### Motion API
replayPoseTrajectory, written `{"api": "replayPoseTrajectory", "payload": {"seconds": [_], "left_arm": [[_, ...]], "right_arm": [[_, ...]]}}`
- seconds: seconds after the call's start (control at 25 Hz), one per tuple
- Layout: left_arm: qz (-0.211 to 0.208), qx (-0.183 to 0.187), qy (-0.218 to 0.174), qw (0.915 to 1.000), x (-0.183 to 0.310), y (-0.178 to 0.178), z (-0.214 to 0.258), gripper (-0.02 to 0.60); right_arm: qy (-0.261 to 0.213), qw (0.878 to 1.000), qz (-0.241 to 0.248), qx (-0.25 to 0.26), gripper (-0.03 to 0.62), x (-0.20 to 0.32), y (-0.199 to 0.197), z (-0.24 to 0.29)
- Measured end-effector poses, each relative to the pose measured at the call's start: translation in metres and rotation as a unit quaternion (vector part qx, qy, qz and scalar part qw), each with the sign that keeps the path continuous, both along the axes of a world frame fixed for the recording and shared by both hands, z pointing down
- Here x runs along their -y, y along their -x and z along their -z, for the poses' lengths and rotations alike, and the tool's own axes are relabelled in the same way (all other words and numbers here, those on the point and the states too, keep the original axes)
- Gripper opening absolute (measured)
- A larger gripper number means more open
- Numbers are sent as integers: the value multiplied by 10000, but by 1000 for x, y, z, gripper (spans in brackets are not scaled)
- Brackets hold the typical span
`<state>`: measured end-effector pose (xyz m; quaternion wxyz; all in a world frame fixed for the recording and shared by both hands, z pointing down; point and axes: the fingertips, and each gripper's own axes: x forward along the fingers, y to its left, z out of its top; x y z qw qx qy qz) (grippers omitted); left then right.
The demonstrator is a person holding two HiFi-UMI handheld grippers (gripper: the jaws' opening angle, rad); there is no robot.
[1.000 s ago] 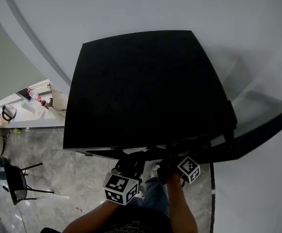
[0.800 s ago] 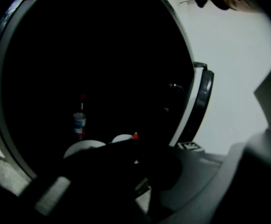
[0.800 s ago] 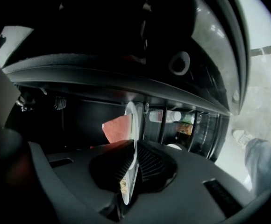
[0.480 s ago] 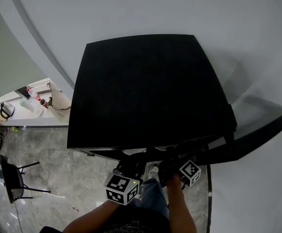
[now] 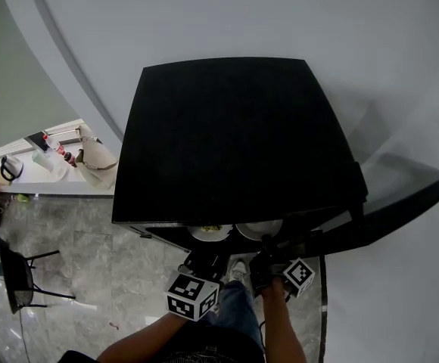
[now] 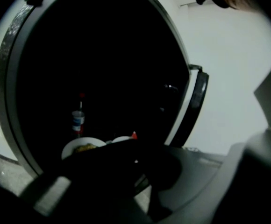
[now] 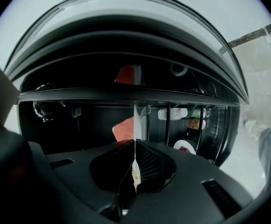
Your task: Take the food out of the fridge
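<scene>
Right gripper (image 7: 135, 146): my jaws had just closed, pinching a thin white plate (image 5: 259, 230) rim
Left gripper (image 5: 204, 259): too dark to tell my jaws' gap
Food plate (image 6: 82, 148): just ahead of my left tips, at the fridge (image 5: 235, 142) front edge

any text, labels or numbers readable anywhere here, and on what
None can be read.
Bottle with blue label: too blurred.
White bottle and packs beside it: too small.
Plates: no print seen.
Two marker cubes: square patterns only, no letters.
</scene>
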<state>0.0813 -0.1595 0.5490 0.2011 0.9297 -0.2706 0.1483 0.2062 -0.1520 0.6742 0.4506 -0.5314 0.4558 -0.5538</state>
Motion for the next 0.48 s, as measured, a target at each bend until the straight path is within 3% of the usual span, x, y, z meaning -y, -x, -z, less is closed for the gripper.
{"api": "replayPoseTrajectory", "payload": {"seconds": [0.48], "left_arm": [[5,-37,-49,10000,-9,5,2,-13]], "right_arm": [[-526,9986,33,-58,6,-20,2,14]]}}
